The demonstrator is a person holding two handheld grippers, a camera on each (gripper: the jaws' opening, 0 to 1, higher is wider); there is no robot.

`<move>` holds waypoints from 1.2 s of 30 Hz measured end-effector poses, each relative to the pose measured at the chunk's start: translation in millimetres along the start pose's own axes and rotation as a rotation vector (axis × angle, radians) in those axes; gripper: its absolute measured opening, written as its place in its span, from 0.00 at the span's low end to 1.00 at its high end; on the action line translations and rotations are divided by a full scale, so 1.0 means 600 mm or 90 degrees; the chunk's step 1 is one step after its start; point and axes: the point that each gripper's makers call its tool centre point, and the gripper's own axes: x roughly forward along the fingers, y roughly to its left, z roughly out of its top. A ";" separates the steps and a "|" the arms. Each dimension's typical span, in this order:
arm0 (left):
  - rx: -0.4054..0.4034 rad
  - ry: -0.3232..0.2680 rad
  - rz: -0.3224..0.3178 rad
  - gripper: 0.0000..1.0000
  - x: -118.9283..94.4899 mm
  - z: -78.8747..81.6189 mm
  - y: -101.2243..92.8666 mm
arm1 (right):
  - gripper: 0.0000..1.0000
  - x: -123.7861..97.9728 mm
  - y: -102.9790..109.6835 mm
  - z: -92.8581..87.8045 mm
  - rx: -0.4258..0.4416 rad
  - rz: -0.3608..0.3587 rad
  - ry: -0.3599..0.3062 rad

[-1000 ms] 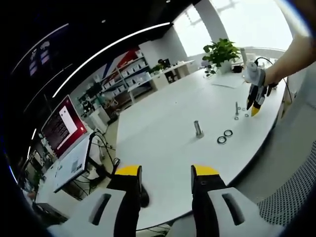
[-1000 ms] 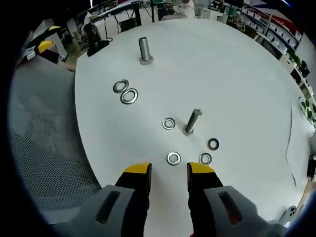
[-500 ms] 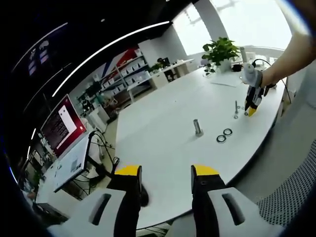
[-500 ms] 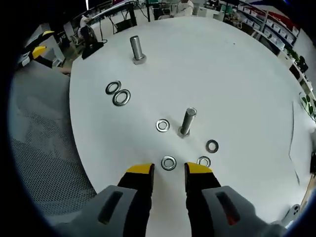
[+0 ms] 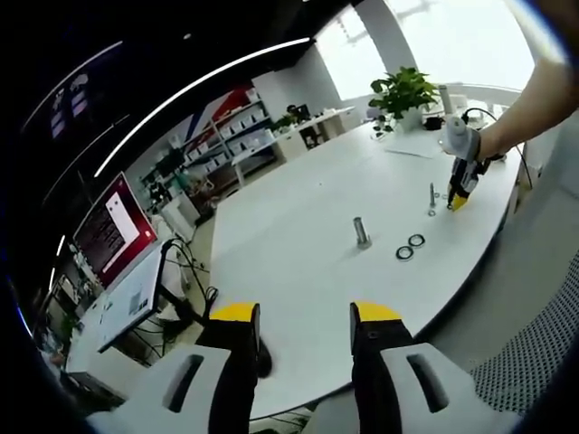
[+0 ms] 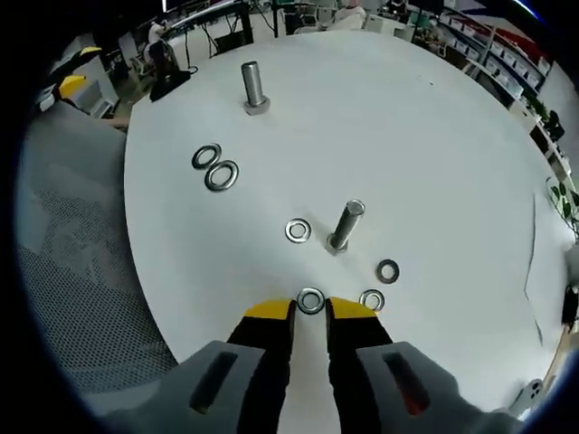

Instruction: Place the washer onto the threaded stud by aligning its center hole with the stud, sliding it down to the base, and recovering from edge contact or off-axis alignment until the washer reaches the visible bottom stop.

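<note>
In the right gripper view, the right gripper [image 6: 310,310] was low over the white table [image 6: 434,145], its yellow-tipped jaws drawn close, with only a narrow gap left. A washer [image 6: 310,301] lay flat on the table at the very tips, sitting across that gap; the jaws looked to be touching its edge, but whether they had truly clamped it I could not tell. Just beyond it stood the stud [image 6: 345,226], upright on its base, with a second washer [image 6: 298,231] beside it on the left and two more [image 6: 388,270] [image 6: 372,299] near the right jaw. Farther off lay a touching pair of larger washers [image 6: 215,167], and beyond them a thicker stud [image 6: 252,88].

In the left gripper view, the left gripper [image 5: 295,318] hung at the table's near edge, jaws wide apart and holding nothing. The right gripper showed far across the table, tip down by the stud.
</note>
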 end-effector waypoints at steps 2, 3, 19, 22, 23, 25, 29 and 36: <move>0.000 0.000 0.000 0.38 0.000 0.000 0.000 | 0.19 0.001 -0.004 0.001 0.000 -0.002 0.000; 0.000 0.000 0.001 0.38 0.000 0.000 0.000 | 0.18 0.002 -0.005 0.001 0.004 0.001 0.000; 0.000 0.001 0.001 0.38 0.001 -0.001 0.001 | 0.15 -0.007 -0.005 0.005 0.014 -0.006 -0.011; 0.000 0.001 0.001 0.38 0.001 -0.001 0.001 | 0.15 -0.012 -0.001 0.009 0.014 0.002 -0.013; 0.000 0.001 0.001 0.38 0.001 -0.001 0.000 | 0.15 -0.015 0.001 0.012 0.013 0.005 -0.014; 0.000 0.001 0.001 0.38 0.001 -0.001 0.000 | 0.15 -0.019 0.003 0.016 0.014 0.006 -0.017; 0.000 0.001 0.000 0.38 0.001 -0.001 0.000 | 0.15 -0.030 0.008 0.024 0.012 0.012 -0.022; 0.000 0.000 0.001 0.38 0.001 -0.001 0.000 | 0.15 -0.049 0.009 0.042 0.014 0.018 -0.042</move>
